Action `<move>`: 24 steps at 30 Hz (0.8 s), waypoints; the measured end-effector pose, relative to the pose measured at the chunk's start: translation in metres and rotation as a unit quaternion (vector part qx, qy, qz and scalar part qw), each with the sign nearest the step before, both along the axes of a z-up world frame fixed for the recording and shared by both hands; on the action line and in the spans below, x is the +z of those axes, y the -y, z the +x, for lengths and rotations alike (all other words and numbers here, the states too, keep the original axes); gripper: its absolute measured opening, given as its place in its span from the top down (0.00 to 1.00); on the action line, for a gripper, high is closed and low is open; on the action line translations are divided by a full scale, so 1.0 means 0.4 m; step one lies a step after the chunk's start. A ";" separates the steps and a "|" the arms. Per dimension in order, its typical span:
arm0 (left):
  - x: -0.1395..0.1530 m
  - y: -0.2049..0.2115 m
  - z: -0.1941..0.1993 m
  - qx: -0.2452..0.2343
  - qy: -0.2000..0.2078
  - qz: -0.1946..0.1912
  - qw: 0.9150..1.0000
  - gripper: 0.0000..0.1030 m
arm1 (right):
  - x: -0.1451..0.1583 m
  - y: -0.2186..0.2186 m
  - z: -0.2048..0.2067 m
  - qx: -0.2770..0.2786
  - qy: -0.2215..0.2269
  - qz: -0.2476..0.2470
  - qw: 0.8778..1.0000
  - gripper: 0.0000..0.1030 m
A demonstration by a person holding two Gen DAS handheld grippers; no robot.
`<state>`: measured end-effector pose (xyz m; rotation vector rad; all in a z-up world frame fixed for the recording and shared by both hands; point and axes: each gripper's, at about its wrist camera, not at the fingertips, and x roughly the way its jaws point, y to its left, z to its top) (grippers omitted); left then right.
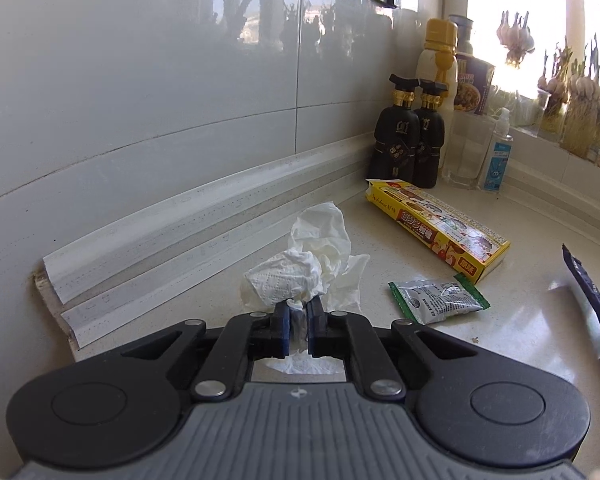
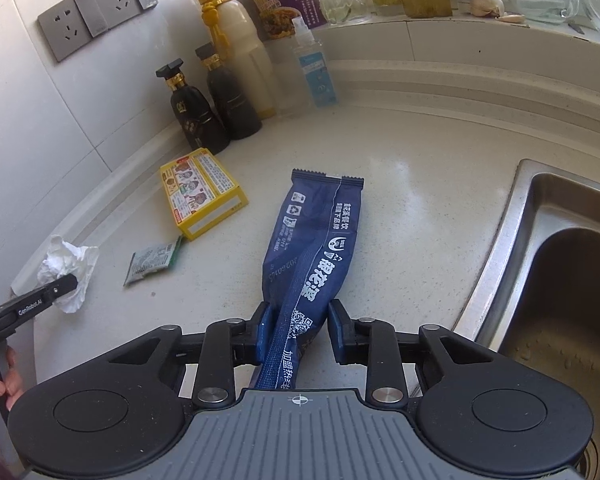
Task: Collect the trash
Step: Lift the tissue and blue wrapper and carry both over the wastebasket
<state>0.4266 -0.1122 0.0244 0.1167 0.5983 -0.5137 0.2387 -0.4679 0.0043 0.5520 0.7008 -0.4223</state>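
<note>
Pick-up step, both hands engaged at once.

Left gripper: jaws nearly together, pinching the near edge of a crumpled white tissue wad. The wad sits on the counter near the back wall strip, toward the left end; the left wrist view does not show whether it is clear of the surface.

Right gripper: jaws part-way in around the near end of a dark blue snack wrapper. Left pad touches the bag; right pad seems to stand just off it, so the grip looks incomplete. The wrapper lies flat, pointing away toward the back of the counter, beside the sink.

Left on the counter: yellow carton near the back wall, small green-edged sachet just in front of it.

Next, as I judge: finish the right squeeze, then raise both pieces and carry them to a bin; none is in view. Thin film may slip; the tissue may tear.
</note>
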 end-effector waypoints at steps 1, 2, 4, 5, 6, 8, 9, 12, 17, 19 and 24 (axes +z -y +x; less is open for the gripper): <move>0.006 -0.009 -0.006 0.001 -0.002 -0.008 1.000 0.94 | 0.006 -0.004 -0.004 0.001 0.003 0.001 1.000 0.73; 0.013 -0.018 -0.011 0.002 -0.003 -0.014 1.000 0.93 | 0.013 -0.009 -0.006 0.004 0.007 0.001 1.000 0.73; 0.024 -0.033 -0.024 0.006 -0.003 -0.020 1.000 0.94 | 0.027 -0.023 -0.010 0.007 0.013 0.001 1.000 0.73; 0.030 -0.041 -0.031 0.008 -0.003 -0.021 1.000 0.94 | 0.033 -0.029 -0.012 0.008 0.015 0.002 1.000 0.73; 0.035 -0.049 -0.038 0.009 -0.003 -0.023 1.000 0.94 | 0.039 -0.036 -0.014 0.010 0.018 0.002 1.000 0.73; 0.045 -0.065 -0.053 0.011 -0.002 -0.026 1.000 0.94 | 0.053 -0.055 -0.017 0.016 0.023 0.001 1.000 0.73; 0.050 -0.073 -0.061 0.010 0.000 -0.024 1.000 0.94 | 0.059 -0.064 -0.018 0.020 0.025 0.001 0.999 0.73; 0.060 -0.095 -0.088 0.011 0.002 -0.022 1.000 0.94 | 0.075 -0.092 -0.022 0.027 0.032 0.002 0.999 0.73; 0.075 -0.135 -0.128 0.021 0.002 -0.018 1.000 0.94 | 0.100 -0.134 -0.032 0.042 0.042 0.005 0.998 0.73; 0.080 -0.155 -0.144 0.025 0.000 -0.019 1.000 0.94 | 0.106 -0.153 -0.035 0.048 0.045 0.008 0.998 0.73; 0.083 -0.194 -0.181 0.036 -0.005 -0.016 0.999 0.94 | 0.117 -0.204 -0.043 0.068 0.051 0.010 0.996 0.73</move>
